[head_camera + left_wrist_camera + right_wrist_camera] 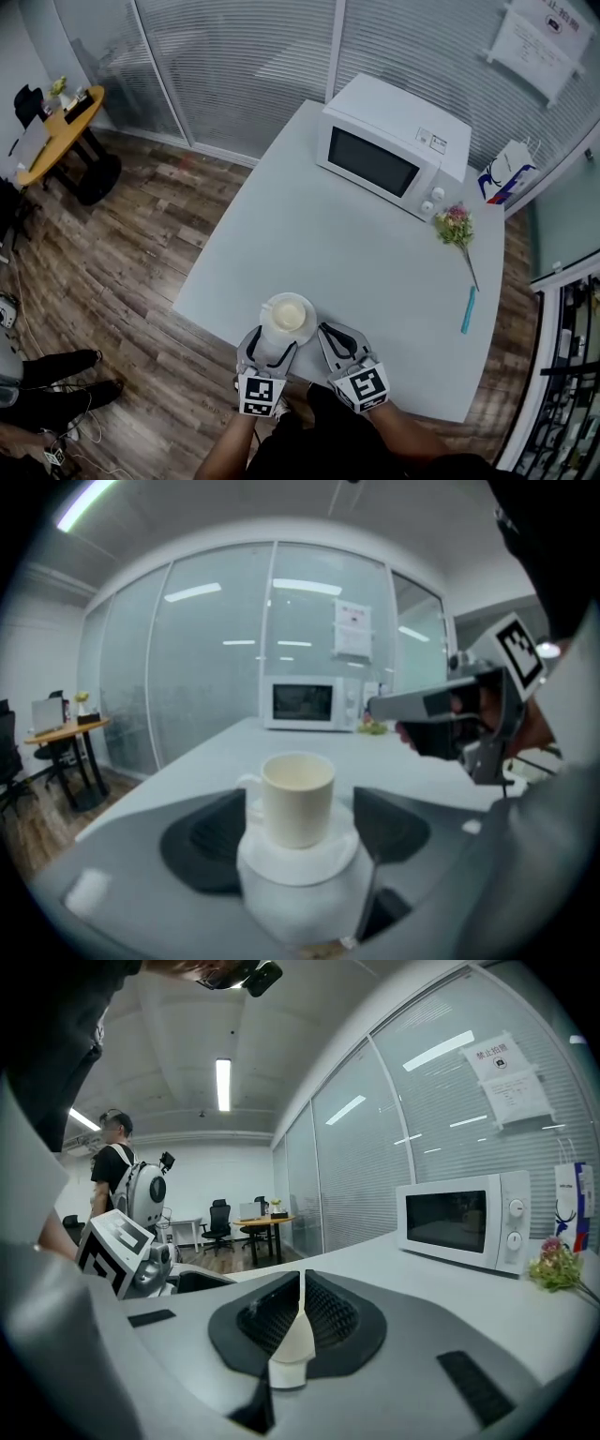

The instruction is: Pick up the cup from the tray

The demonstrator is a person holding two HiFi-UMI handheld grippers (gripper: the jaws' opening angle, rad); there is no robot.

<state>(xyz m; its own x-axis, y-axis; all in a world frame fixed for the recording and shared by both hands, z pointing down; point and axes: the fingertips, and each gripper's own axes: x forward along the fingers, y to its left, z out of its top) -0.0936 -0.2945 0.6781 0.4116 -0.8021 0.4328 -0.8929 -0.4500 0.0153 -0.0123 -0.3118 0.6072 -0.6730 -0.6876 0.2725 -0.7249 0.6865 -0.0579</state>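
While the left gripper (298, 841) clasps the cup's (298, 797) tray (300, 902), a microwave (389, 150) stands beyond.

Pale table (347, 253), white microwave (394, 150), flower sprig (457, 228), blue pen (467, 310)

Grey hand-held grippers (272, 345), black pads (330, 1314), marker cubes (261, 395)

The wall notice (539, 42) has print too small to read.
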